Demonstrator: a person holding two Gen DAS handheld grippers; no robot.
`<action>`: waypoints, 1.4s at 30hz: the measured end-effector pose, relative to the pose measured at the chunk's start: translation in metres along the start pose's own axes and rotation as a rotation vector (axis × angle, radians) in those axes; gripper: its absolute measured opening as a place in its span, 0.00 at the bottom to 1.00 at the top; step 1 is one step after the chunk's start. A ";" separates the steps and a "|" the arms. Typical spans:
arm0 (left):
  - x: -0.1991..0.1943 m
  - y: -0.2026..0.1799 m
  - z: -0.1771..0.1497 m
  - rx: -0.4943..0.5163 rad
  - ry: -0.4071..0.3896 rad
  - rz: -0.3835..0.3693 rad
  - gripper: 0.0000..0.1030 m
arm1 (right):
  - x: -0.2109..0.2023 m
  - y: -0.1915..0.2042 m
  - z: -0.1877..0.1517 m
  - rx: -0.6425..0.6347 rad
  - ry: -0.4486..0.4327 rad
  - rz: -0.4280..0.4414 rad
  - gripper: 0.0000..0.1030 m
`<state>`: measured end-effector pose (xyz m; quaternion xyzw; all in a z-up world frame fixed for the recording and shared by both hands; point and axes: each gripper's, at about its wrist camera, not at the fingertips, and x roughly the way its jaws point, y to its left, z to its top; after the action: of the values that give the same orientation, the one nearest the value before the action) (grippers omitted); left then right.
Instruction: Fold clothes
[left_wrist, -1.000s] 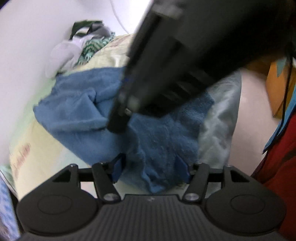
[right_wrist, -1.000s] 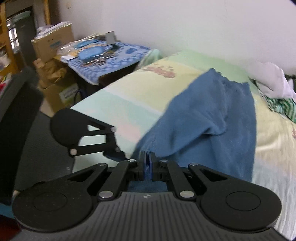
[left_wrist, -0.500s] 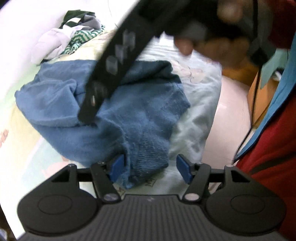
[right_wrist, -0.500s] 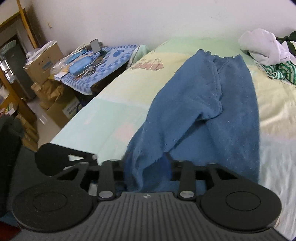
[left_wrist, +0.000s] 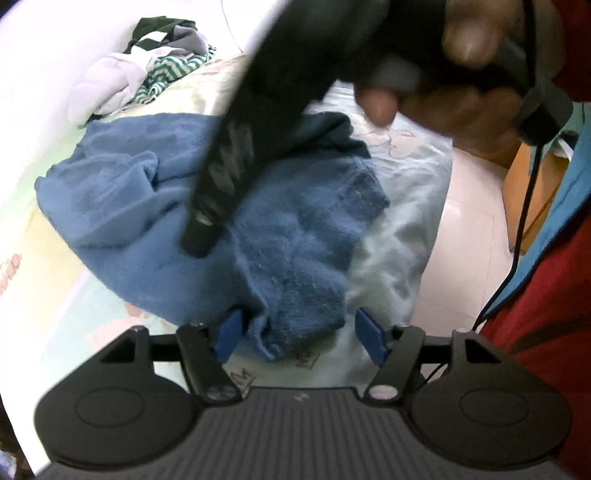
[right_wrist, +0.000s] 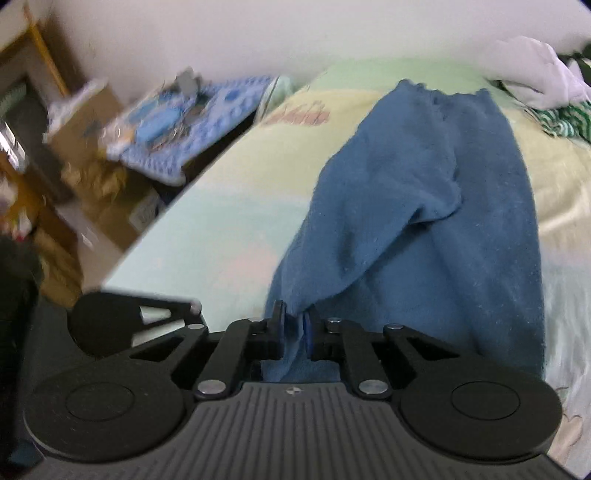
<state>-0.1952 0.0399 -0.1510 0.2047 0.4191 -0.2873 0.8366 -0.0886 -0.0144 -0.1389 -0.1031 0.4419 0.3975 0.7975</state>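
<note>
Blue towel (right_wrist: 424, 206) is lying rumpled on the bed (right_wrist: 229, 206). The right gripper (right_wrist: 294, 328) is pinching its edge, while the left gripper (left_wrist: 297, 332) is holding its fingers spread around a corner.

I am pinching a fold of the blue garment (right_wrist: 424, 206) in my right gripper (right_wrist: 294, 334), pads nearly together with cloth between them. The garment is lying lengthwise along the bed (right_wrist: 236, 192), running toward a white and striped pile of clothes (right_wrist: 546, 96). A cluttered table (right_wrist: 192, 118) is standing beside the bed.
</note>
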 end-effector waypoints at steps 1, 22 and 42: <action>-0.001 0.001 -0.001 0.001 0.003 -0.005 0.66 | 0.010 0.003 -0.005 -0.030 0.022 -0.067 0.09; 0.006 0.028 0.015 0.077 0.025 -0.003 0.60 | 0.017 -0.002 0.016 0.071 -0.136 -0.110 0.09; -0.031 0.050 0.023 0.102 -0.028 0.024 0.63 | 0.006 0.006 0.012 -0.200 -0.144 -0.218 0.14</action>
<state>-0.1642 0.0734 -0.1076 0.2481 0.3896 -0.3012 0.8342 -0.0839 -0.0014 -0.1357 -0.2003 0.3279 0.3572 0.8513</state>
